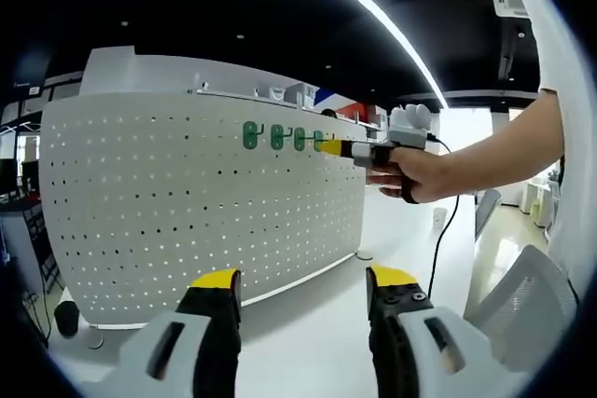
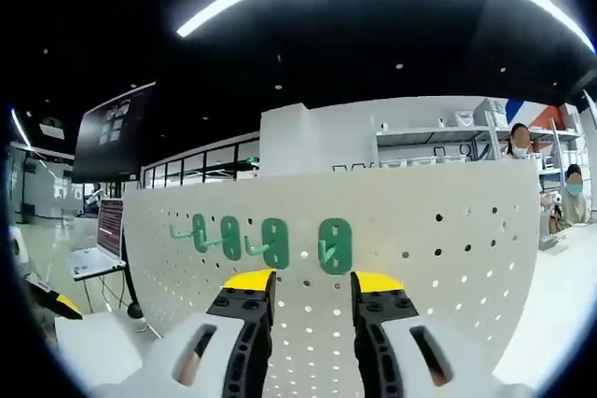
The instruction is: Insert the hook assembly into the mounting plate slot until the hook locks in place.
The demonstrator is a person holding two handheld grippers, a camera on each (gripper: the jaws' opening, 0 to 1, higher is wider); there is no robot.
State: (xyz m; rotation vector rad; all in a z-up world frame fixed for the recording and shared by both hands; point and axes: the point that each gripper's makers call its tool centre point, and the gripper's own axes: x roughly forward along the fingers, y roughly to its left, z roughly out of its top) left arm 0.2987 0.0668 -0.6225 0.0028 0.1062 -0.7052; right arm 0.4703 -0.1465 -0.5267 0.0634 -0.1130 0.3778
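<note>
Up on the white pegboard [image 2: 392,230], four green hooks [image 2: 270,242] hang in a row near its top edge. Below the rightmost hook [image 2: 335,246], the right gripper [image 2: 311,288] has its jaws parted and empty. Back from the board, the left gripper [image 1: 300,282] stands wide open, holding nothing, above the white tabletop [image 1: 308,323].

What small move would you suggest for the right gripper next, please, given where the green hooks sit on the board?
Probably ease the right gripper back from the pegboard. Its jaws stand apart with nothing between them, right beneath the rightmost green hook, which already sits on the board beside three others. A pull-back would likely show whether it holds, though the lock itself cannot be judged.
</note>
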